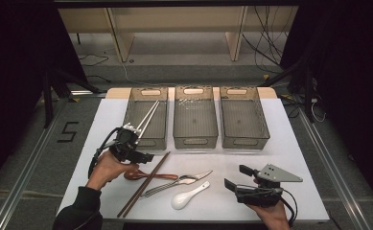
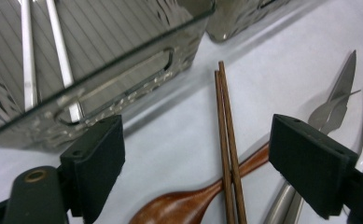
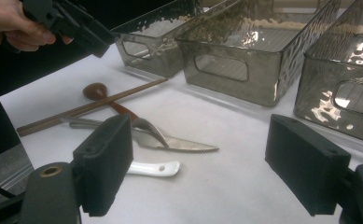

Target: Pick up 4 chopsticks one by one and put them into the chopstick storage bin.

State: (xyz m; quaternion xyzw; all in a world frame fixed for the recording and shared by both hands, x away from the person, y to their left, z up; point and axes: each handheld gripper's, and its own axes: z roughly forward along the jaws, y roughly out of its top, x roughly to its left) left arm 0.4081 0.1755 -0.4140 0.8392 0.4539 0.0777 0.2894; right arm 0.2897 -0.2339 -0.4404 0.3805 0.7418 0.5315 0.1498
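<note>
L gripper point(image 2: 198, 158) hangs jaws wide apart over brown chopsticks point(image 2: 226, 144), which lie on the table between the jaws, crossing a wooden spoon point(image 2: 188, 205). R gripper point(image 3: 200, 172) also open, nothing between its jaws, near the knife point(image 3: 179, 142).

White table point(image 1: 289, 143) carries three clear bins point(image 1: 195, 123), brown chopsticks point(image 1: 143, 184), wooden spoon point(image 1: 141, 174), knife point(image 1: 193, 178), white spoon point(image 1: 188, 195).
</note>
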